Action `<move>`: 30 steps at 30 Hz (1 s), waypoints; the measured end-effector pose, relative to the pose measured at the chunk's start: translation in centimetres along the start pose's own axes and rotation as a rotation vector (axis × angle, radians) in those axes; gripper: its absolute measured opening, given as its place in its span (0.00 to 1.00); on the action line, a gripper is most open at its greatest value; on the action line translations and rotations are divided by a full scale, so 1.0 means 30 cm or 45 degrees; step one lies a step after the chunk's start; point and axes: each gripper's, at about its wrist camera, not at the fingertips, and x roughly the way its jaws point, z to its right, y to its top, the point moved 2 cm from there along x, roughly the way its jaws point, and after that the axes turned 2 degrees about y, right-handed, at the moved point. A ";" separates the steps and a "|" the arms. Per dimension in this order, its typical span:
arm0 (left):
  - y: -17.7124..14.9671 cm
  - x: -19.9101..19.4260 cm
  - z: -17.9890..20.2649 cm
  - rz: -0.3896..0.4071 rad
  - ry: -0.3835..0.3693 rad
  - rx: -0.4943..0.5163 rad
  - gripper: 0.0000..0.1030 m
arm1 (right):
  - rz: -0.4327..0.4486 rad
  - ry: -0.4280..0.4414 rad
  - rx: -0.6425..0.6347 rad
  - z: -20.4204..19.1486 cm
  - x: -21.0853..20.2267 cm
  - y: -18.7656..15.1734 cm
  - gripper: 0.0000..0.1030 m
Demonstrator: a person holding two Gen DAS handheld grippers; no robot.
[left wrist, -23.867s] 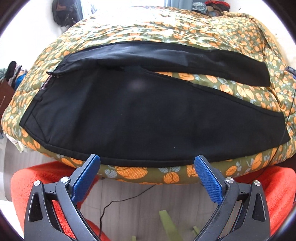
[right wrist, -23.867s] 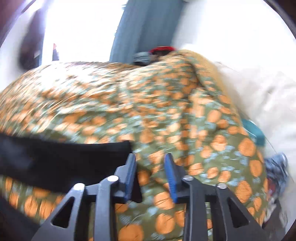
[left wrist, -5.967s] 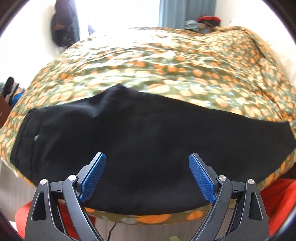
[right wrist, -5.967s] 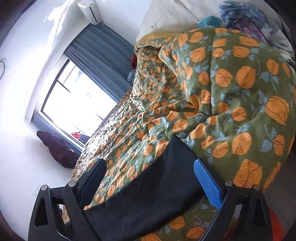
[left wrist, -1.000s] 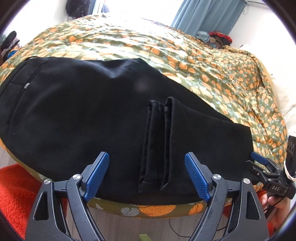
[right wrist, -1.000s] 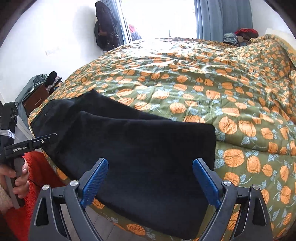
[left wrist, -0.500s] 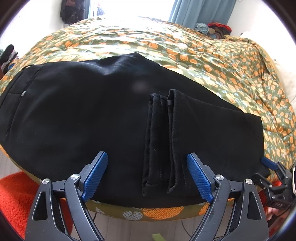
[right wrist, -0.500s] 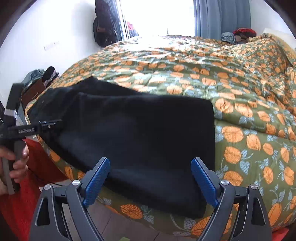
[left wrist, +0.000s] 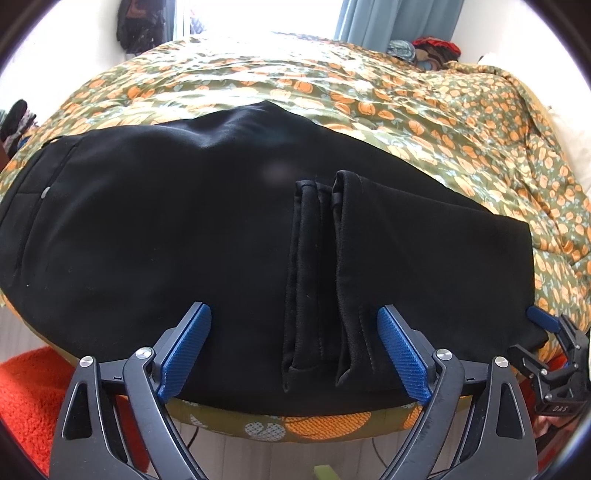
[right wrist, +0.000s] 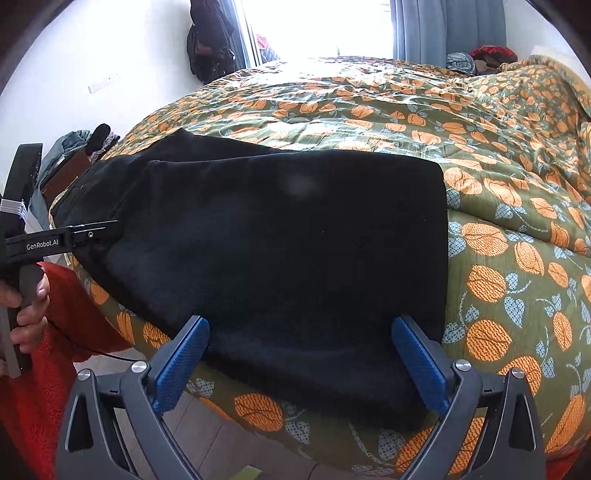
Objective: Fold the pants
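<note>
Black pants (left wrist: 155, 229) lie along the near edge of a bed, legs stacked, with the leg ends folded back over the middle; the two hems (left wrist: 325, 280) lie side by side. My left gripper (left wrist: 293, 354) is open and empty, just in front of the hems at the bed edge. My right gripper (right wrist: 297, 365) is open and empty at the folded end of the pants (right wrist: 295, 240). It also shows in the left wrist view (left wrist: 554, 339), at the fold's right corner.
The bed has a green quilt with orange fruit print (left wrist: 424, 110). An orange rug (left wrist: 26, 398) covers the floor in front. Clothes lie at the far corner (left wrist: 424, 48), a dark bag hangs by the window (right wrist: 210, 48), and curtains (right wrist: 443, 26) hang behind.
Both grippers have drawn back slightly toward the near bed edge, still open. The pants lie as they were, leg ends folded over the middle.
</note>
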 end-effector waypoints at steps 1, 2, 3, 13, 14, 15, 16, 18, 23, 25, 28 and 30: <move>0.000 0.001 0.002 0.000 0.002 0.001 0.90 | -0.005 -0.006 -0.008 -0.003 0.002 0.000 0.96; 0.000 0.002 0.002 -0.001 0.003 0.002 0.90 | -0.008 -0.011 -0.015 -0.003 0.004 0.000 0.97; 0.000 0.003 0.003 -0.001 0.003 0.004 0.90 | -0.012 -0.013 -0.020 -0.005 0.006 -0.001 0.97; -0.001 0.006 0.004 -0.007 0.003 0.004 0.91 | -0.041 -0.037 -0.090 -0.014 0.020 -0.010 1.00; -0.001 0.006 0.004 -0.007 0.003 0.004 0.91 | -0.042 -0.038 -0.093 -0.014 0.019 -0.011 1.00; -0.001 0.006 0.004 -0.007 0.003 0.005 0.91 | -0.042 -0.037 -0.093 -0.013 0.019 -0.011 1.00; 0.000 0.006 0.004 -0.007 0.003 0.005 0.91 | -0.042 -0.037 -0.093 -0.013 0.019 -0.010 1.00; 0.000 0.006 0.004 -0.007 0.003 0.004 0.91 | -0.042 -0.037 -0.094 -0.013 0.020 -0.009 1.00; -0.002 0.006 0.004 -0.007 0.004 0.005 0.91 | -0.042 -0.038 -0.092 -0.013 0.020 -0.008 1.00; -0.002 0.007 0.004 -0.007 0.005 0.005 0.92 | -0.042 -0.037 -0.091 -0.013 0.021 -0.007 1.00; -0.004 0.008 0.004 -0.007 0.008 0.007 0.92 | -0.043 -0.033 -0.092 -0.012 0.021 -0.009 1.00; -0.007 0.009 0.005 -0.008 0.011 0.010 0.92 | -0.044 -0.033 -0.091 -0.012 0.021 -0.009 1.00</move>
